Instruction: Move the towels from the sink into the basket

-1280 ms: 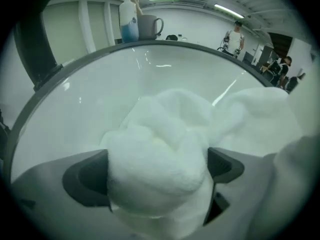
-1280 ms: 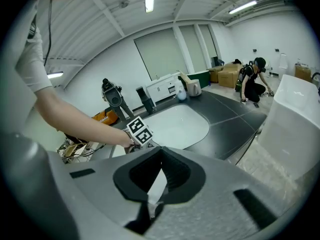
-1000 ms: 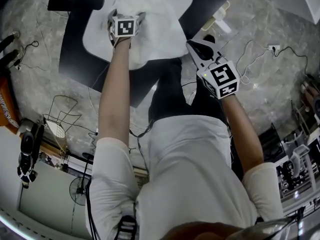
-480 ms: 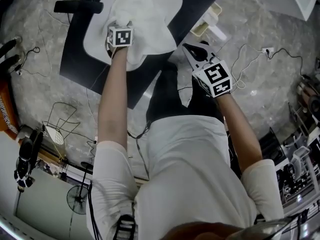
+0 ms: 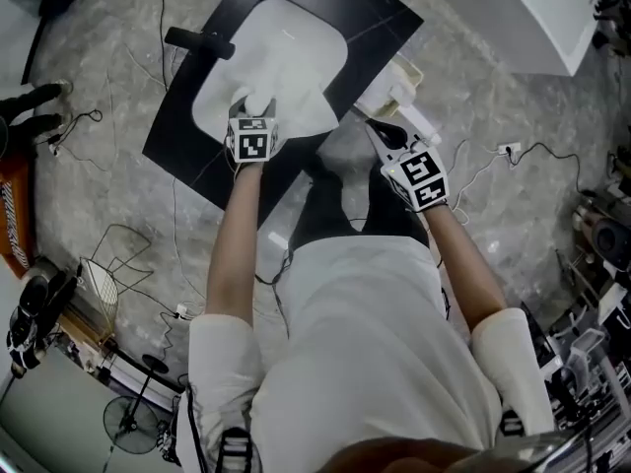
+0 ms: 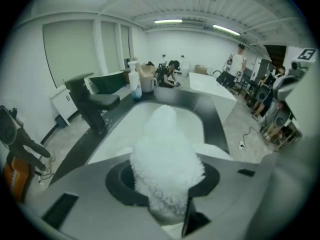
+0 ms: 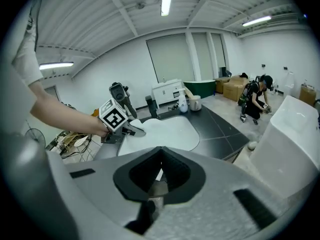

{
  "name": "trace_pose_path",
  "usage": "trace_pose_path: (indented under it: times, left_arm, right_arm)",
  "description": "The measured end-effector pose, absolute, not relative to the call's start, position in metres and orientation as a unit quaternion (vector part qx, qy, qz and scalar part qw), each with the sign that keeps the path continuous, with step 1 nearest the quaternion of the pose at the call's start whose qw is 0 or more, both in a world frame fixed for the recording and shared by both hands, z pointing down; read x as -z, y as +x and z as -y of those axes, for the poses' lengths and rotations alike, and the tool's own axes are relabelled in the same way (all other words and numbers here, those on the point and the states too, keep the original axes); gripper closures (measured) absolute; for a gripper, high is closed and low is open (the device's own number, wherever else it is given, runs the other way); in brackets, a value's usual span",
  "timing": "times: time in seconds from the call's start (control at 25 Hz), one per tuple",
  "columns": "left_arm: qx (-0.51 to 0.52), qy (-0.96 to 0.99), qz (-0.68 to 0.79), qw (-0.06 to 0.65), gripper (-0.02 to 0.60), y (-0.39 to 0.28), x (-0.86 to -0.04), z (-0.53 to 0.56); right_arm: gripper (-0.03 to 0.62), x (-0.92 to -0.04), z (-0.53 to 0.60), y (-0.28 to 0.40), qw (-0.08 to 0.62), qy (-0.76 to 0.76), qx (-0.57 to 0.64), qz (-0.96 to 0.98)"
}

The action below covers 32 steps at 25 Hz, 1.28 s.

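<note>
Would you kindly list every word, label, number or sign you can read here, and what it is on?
None can be read as text.
Left marker cube and right marker cube: black-and-white square patterns only, no letters.
White bottle: any label too blurred to read.

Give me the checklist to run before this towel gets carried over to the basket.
1. Left gripper holds the towel: ok; its jaws have just been closing and clamp it.
2. Right gripper free: ok; jaws together, nothing between them.
3. Towel's lower end clear of the sink: cannot tell.
4. Faucet out of the way: ok; it stands apart from both grippers.
5. Basket found: cannot tell; a wire frame on the floor may be it.
</note>
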<state>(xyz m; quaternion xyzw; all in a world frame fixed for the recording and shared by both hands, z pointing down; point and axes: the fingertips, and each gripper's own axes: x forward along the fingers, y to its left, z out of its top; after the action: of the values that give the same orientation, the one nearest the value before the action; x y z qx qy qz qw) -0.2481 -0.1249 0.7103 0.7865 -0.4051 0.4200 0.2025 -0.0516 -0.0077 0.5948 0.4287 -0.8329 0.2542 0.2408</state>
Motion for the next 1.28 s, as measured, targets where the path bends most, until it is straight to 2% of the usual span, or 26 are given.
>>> trace_pose_path:
  times: [0.6, 0.88, 1.28]
  left_arm:
    - [-0.227, 0.864, 0.401, 0.203, 0.430, -0.163, -0.469, 0.042]
    - [-0.174, 0.894, 0.361, 0.200, 0.430, -0.121, -0.408, 0.016]
    - [-0.144, 0.911, 0.335, 0.195, 0.430, -0.075, -0.373, 0.000]
  right_arm:
    - [0.594, -0.435, -0.011, 0.030, 0.191, 0.482, -0.185, 0.835]
    - [0.594, -0.372, -0.016, 0.073, 0.151, 0.533, -0.136, 0.821]
    - [0.594, -0.355, -0.040, 0.127, 0.144, 0.570, -0.113, 0.801]
